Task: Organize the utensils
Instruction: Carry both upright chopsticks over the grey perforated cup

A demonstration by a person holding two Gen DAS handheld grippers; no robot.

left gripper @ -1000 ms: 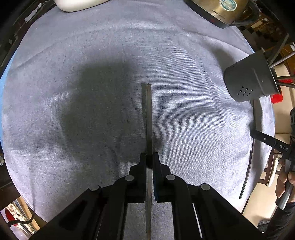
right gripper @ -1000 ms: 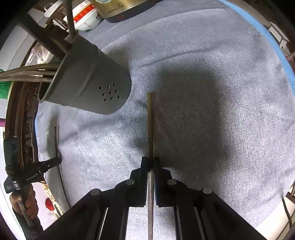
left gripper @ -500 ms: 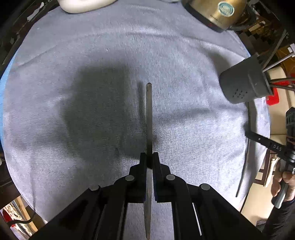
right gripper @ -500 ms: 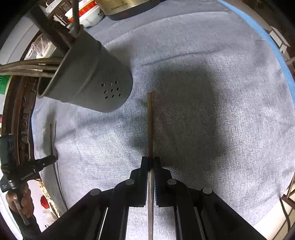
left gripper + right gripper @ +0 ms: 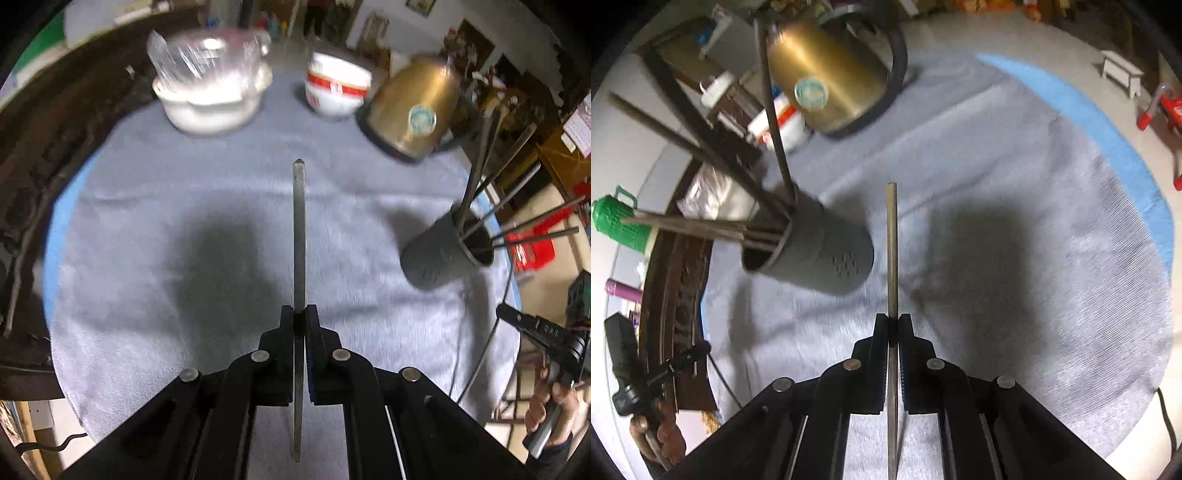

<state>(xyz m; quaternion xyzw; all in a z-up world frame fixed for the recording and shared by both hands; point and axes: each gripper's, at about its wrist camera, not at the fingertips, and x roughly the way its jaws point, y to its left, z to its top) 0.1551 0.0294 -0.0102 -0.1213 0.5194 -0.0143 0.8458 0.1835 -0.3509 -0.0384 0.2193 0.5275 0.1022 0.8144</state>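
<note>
Left gripper (image 5: 300, 325) clamps a chopstick (image 5: 299, 236), right gripper (image 5: 893, 330) another chopstick (image 5: 892, 251) — gripped mid-shaft, tips forward, probably for dropping into the grey holder (image 5: 820, 254) — blurry.

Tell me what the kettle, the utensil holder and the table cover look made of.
Kettle: likely metal, a brushed gold sheen with streaked highlights.
Utensil holder: matte grey with punched holes, painted metal or plastic.
Table cover: woven grey cloth, visibly creased.
</note>
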